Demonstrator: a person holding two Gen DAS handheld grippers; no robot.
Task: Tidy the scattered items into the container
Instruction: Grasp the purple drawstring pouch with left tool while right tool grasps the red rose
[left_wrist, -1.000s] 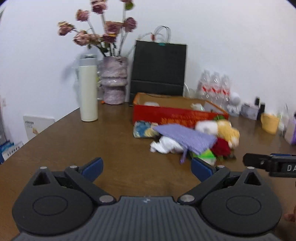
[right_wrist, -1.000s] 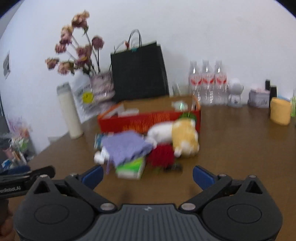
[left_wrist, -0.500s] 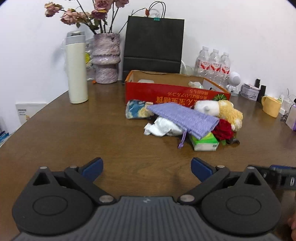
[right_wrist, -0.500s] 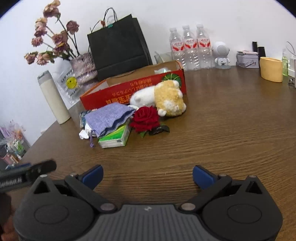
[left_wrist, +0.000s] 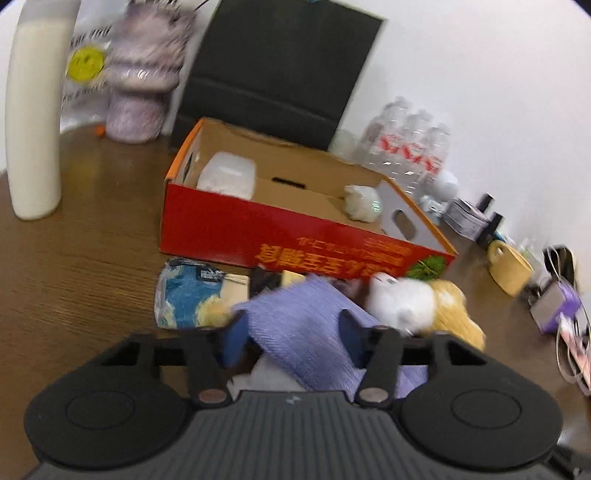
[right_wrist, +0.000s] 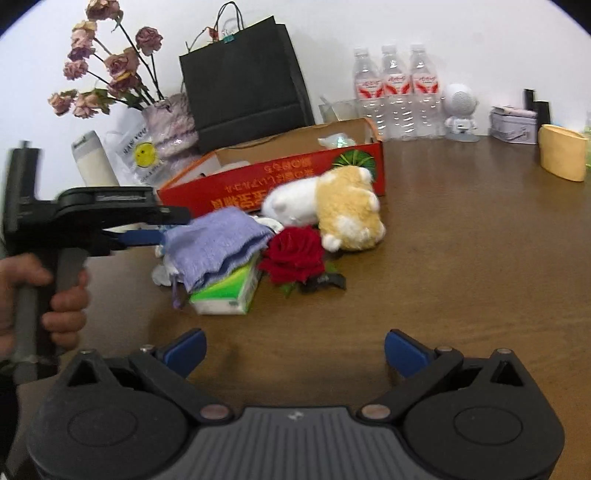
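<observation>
Left wrist view: my left gripper (left_wrist: 293, 328) is closing its fingers (left_wrist: 234, 338) around the purple knitted pouch (left_wrist: 306, 332), which is lying atop the pile on the worktop (left_wrist: 74, 280) just before the red cardboard box (left_wrist: 236, 230). It looks soft, light and floppy, so I am pinching a bunched fold. My right gripper (right_wrist: 293, 349) is hanging with fingers spread, empty.

Cloth pouch (right_wrist: 214, 243) lies on the tissue pack (right_wrist: 229, 295) — box (right_wrist: 295, 177) behind both.
</observation>
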